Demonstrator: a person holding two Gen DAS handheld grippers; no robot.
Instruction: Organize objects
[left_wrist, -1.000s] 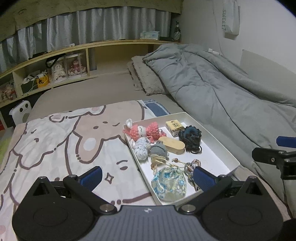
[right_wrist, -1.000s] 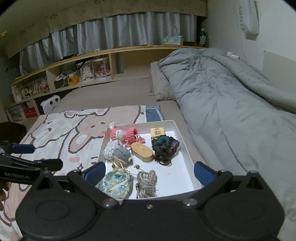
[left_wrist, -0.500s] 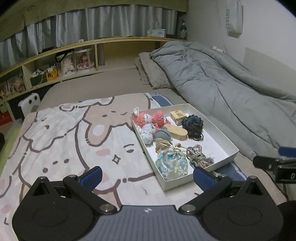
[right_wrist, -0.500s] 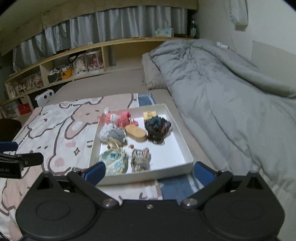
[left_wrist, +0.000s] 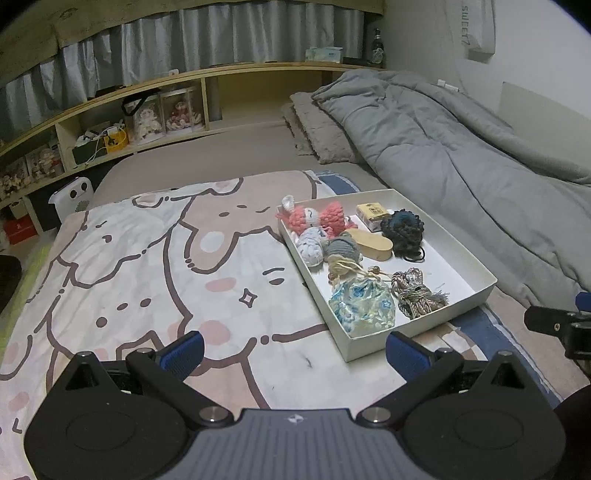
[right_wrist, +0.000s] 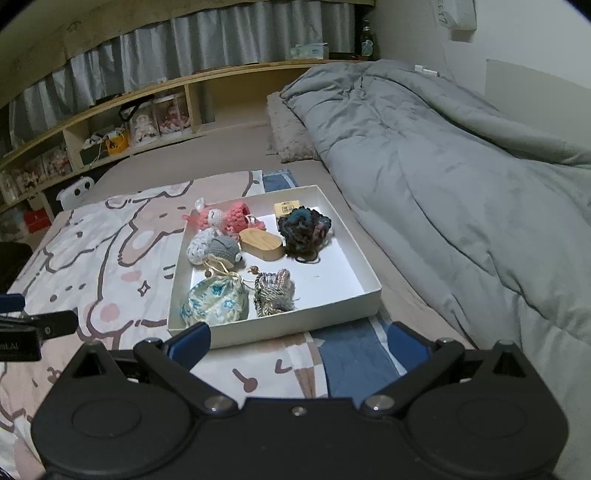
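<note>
While every small item we can see is lying inside the white box (right_wrist: 288, 328) on the bed (left_wrist: 129, 266), we are judging the sorting largely done. We are holding the left gripper (left_wrist: 293, 349) and right gripper (right_wrist: 299, 339) near the box, jaws spread wide, both empty.

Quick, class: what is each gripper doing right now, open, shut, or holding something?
Left gripper: open, holding nothing, short of the white box.
Right gripper: open, holding nothing, at the box's near wall.
</note>
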